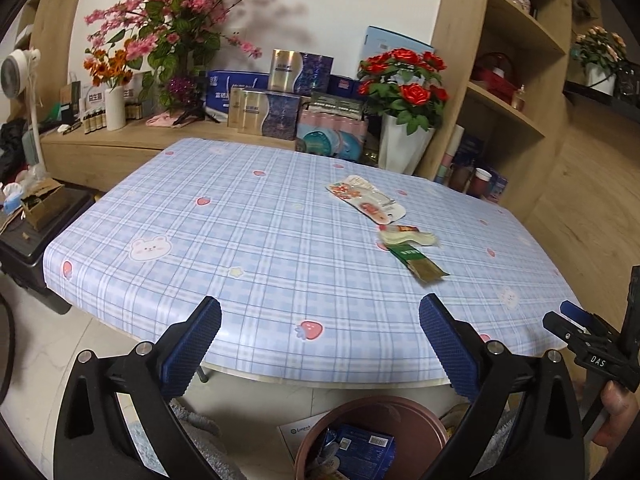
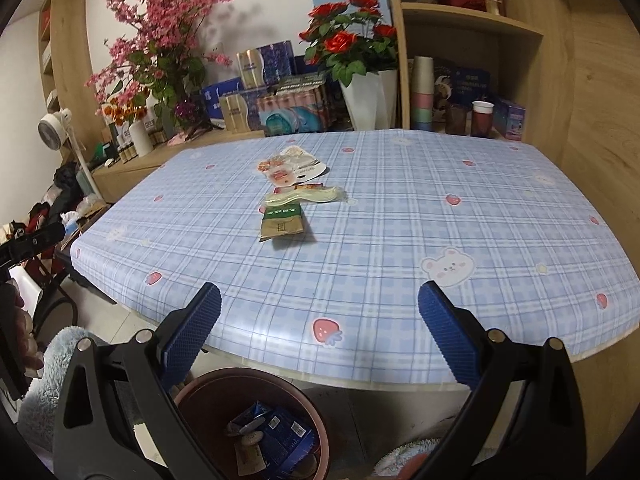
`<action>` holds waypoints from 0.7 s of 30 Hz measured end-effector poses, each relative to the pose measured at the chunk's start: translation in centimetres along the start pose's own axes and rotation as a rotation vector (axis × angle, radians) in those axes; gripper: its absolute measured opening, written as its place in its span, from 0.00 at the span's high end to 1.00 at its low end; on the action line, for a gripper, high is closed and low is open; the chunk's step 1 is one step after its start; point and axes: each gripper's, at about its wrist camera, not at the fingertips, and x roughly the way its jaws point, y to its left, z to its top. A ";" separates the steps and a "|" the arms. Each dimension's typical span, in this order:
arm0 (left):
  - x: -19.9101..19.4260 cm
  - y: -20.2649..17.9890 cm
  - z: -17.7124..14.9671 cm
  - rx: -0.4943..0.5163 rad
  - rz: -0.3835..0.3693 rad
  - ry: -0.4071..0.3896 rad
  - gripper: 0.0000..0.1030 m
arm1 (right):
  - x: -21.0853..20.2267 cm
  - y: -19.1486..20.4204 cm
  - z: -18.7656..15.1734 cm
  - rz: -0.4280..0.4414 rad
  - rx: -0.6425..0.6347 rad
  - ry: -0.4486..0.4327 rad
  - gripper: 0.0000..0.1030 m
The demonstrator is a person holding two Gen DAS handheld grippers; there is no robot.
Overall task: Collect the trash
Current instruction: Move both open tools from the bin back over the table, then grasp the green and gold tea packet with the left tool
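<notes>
Both the left gripper (image 1: 320, 344) and right gripper (image 2: 319, 340) are hanging spread and empty off the table's (image 1: 248, 216) near edge, wrappers (image 2: 298, 188) lying mid-table, bin (image 2: 256, 420) half hidden below

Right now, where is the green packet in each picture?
Left wrist: green packet lies right of centre on the table, nearest of the trash.
Right wrist: green packet lies left of centre, mid-table.
Shared landmark: the red roses behind the table.
</notes>
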 end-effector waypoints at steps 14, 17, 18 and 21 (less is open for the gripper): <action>8.1 -3.4 3.6 0.050 -0.049 0.094 0.06 | 5.7 -2.2 4.4 -0.082 -0.021 0.042 0.06; 11.8 -5.9 4.2 0.085 -0.052 0.139 0.06 | 7.5 -3.6 5.2 -0.095 -0.006 0.051 0.06; 12.9 -6.8 4.3 0.098 -0.051 0.147 0.06 | 8.0 -4.0 5.4 -0.097 0.000 0.053 0.06; 16.6 -9.9 4.6 0.130 -0.074 0.176 0.06 | 9.6 -5.3 6.1 -0.101 0.020 0.068 0.06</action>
